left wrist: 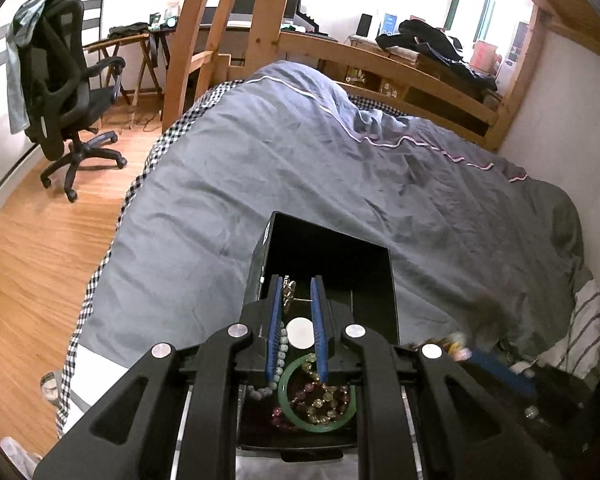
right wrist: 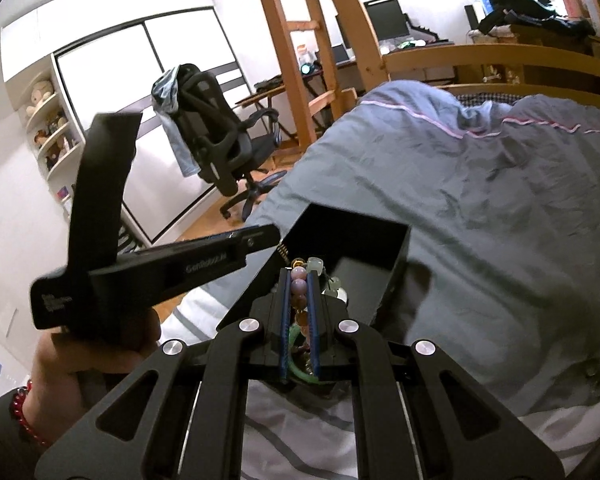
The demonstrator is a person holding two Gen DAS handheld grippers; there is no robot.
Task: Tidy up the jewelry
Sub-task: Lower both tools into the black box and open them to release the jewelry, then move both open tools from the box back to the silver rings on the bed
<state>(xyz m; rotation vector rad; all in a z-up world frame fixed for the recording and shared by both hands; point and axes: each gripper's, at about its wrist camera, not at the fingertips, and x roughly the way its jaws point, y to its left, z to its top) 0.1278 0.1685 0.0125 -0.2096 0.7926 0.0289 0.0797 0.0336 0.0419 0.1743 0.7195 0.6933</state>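
An open black jewelry box (left wrist: pixel 364 272) lies on the grey bed. In the left wrist view it holds a green bangle (left wrist: pixel 288 408), a pink and yellow bead bracelet (left wrist: pixel 324 398), a pale grey bead strand (left wrist: pixel 282 354), a white disc (left wrist: pixel 300 333) and a gold chain (left wrist: pixel 289 294). My left gripper (left wrist: pixel 297 280) hovers open over the box, empty. My right gripper (right wrist: pixel 299 276) is shut on a pink bead bracelet (right wrist: pixel 299 285) above the box (right wrist: pixel 364 256). The left gripper's body (right wrist: pixel 172 272) shows at left in the right wrist view.
The grey duvet (left wrist: pixel 300 168) covers the bed, with a striped white pillow (right wrist: pixel 300 440) under the box. A wooden bed frame (left wrist: pixel 420 80) and ladder stand behind. A black office chair (left wrist: pixel 68 92) stands on the wood floor at left.
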